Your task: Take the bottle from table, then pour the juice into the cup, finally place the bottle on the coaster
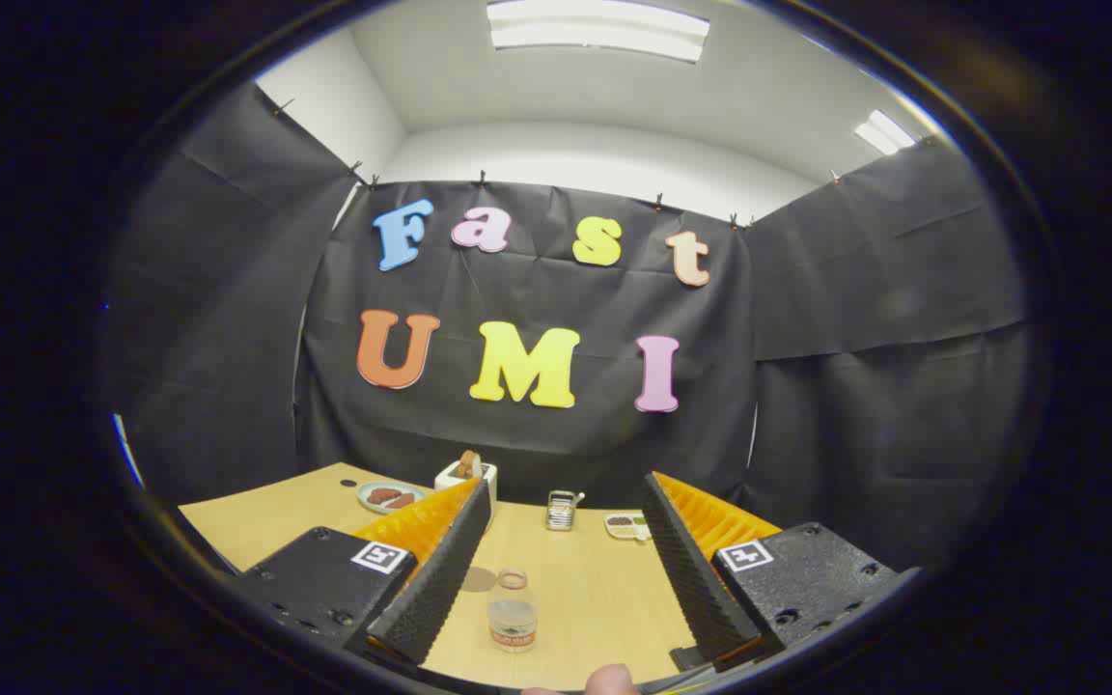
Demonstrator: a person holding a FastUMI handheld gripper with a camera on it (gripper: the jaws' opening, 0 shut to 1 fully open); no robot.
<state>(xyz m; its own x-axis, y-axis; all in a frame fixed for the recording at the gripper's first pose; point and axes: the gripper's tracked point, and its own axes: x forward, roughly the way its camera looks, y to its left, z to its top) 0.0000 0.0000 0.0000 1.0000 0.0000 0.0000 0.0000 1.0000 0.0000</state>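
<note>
Fingertip: a person's fingertip (611, 680) shows at the very near edge, below and between the two fingers.
Gripper: the gripper (566, 502) hangs above the table with its fingers spread wide and nothing between the pads; it is released, gripping nothing.
Left finger: the ribbed left finger (435, 579) slants up from its dark mount, which carries a small square marker (379, 557).
Right finger: the ribbed right finger (691, 569) mirrors it, with its own square marker (745, 555) on the mount.
Bottle: a small clear bottle (513, 610) stands upright on the table, in the gap between the fingers and closer to the left one, touching neither. It has a reddish ring at its open-looking neck and a label band low on its body; whether it holds juice I cannot tell.
Table: a light wooden table (595, 589) carries everything.
Metal holder: a small shiny metal container (562, 510) stands beyond the bottle, near the far edge of the table.
Small dish: a pale shallow dish (625, 525) with dark bits lies just right of the metal container, partly behind the right finger.
Plate: a round plate (388, 497) with brownish pieces of food lies far left.
White box: a white square holder (467, 473) with something brown inside stands just right of the plate, at the back.
Booth wall: black cloth (836, 319) hangs behind and to both sides of the table.
Ceiling: a white ceiling with a bright light panel (598, 25) sits above the cloth.
</note>
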